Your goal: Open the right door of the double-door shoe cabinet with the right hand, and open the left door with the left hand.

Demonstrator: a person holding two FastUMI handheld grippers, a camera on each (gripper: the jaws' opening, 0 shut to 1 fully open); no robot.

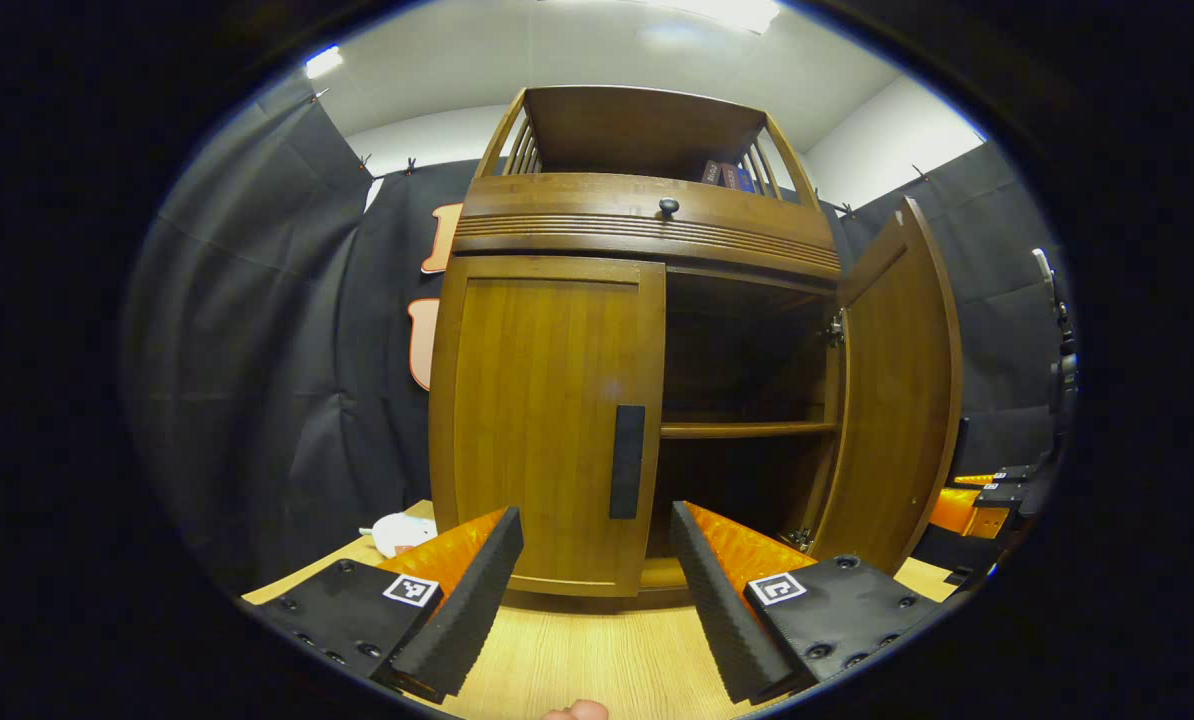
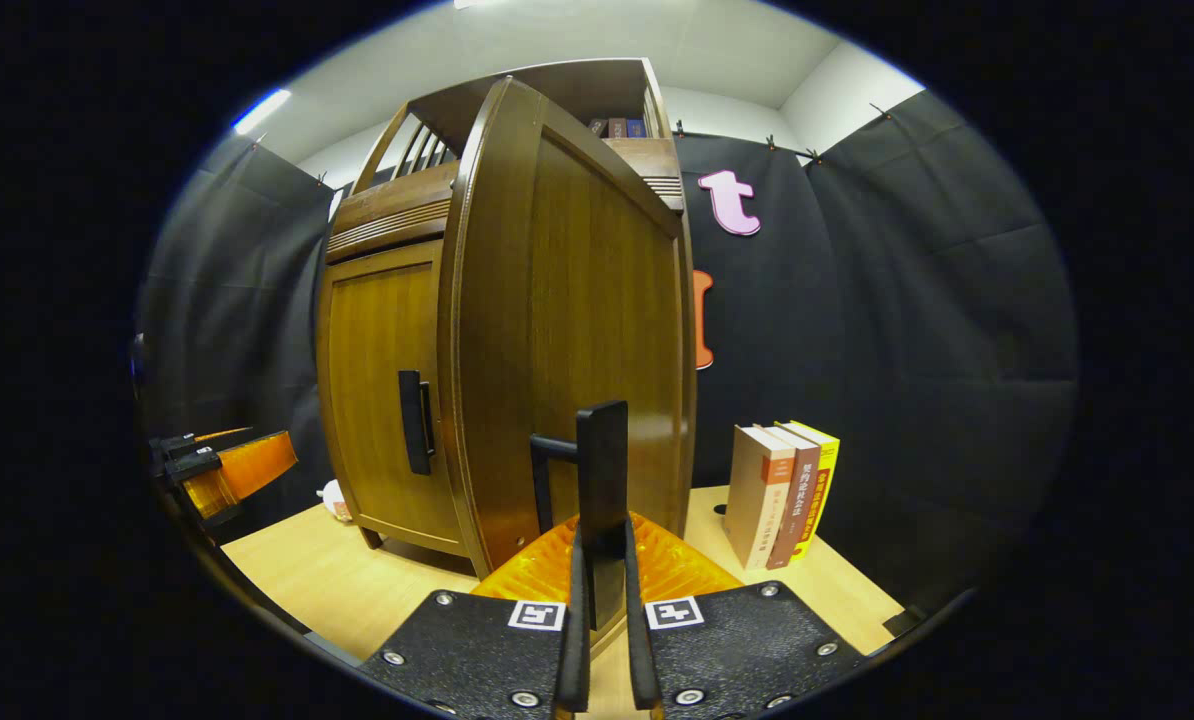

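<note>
Two doors differ on the brown wooden shoe cabinet [image 1: 647, 230]: its right door [image 2: 567, 330] stands swung out, its left door [image 1: 547, 420] closed. We see the right gripper [image 2: 602, 590] clamped on the right door's black bar handle [image 2: 602, 480], while the left gripper [image 1: 597, 590] gapes wide before the left door's handle [image 1: 627, 462]. Right of the cabinet, the right gripper view adds three upright books [image 2: 782, 495].

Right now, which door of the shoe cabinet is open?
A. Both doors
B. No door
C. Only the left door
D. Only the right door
D: in the left gripper view the right door is swung out, showing the dark shelves inside, while the left door still sits flat and closed. In the right gripper view the right gripper is clamped on that open door's handle.
</note>
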